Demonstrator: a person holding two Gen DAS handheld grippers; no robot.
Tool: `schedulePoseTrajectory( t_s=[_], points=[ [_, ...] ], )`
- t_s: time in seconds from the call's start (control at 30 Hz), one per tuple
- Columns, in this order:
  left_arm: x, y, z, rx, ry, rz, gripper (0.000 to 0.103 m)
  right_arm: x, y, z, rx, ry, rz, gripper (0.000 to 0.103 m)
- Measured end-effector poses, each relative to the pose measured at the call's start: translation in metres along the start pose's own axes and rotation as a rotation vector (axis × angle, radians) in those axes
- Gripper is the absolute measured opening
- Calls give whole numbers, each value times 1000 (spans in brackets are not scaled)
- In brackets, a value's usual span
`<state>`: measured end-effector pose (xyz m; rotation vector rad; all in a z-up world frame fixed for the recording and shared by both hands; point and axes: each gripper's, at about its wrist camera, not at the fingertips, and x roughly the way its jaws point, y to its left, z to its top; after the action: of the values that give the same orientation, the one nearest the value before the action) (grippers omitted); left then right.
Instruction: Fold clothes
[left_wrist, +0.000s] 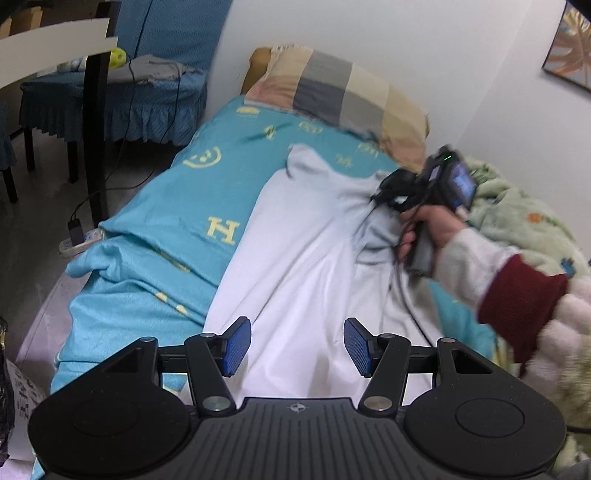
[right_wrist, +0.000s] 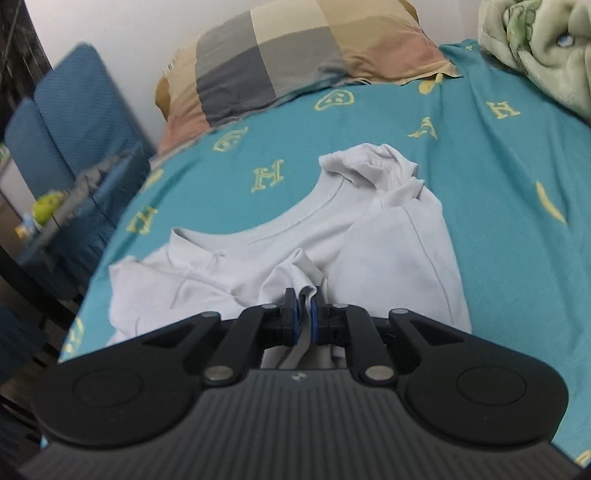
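Right gripper (right_wrist: 303, 317) is clenched on a bunched fold of the white T-shirt (right_wrist: 369, 236) at lower centre of the right wrist frame, while the left gripper (left_wrist: 297, 347), jaws apart and empty, hovers over the hem. With so little cloth pinched, a pull could slip it free or drag the whole shirt askew. It lies creased on the turquoise bed sheet (right_wrist: 498, 177), neckline towards the checked pillow (right_wrist: 295, 55).
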<state>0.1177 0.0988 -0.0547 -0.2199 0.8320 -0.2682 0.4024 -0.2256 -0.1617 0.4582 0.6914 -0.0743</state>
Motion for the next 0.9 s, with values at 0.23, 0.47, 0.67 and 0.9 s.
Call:
schedulePoseTrajectory(
  t_s=[0.23,0.47,0.67,0.9],
  points=[
    [2,15,8,-55,6,-3,59,-82,3,-9,-27,24,58,37],
    [-20,14,3,-49,-22,-1,59,-232,11,-85,-140,101,73,61],
    [-36,11,-7,-40,-28,31,59,-318,0,-160,-79,189,174,68],
    [-33,14,-11,-25,68,112,59,-332,-20,-214,-140,261,214,68]
  ],
)
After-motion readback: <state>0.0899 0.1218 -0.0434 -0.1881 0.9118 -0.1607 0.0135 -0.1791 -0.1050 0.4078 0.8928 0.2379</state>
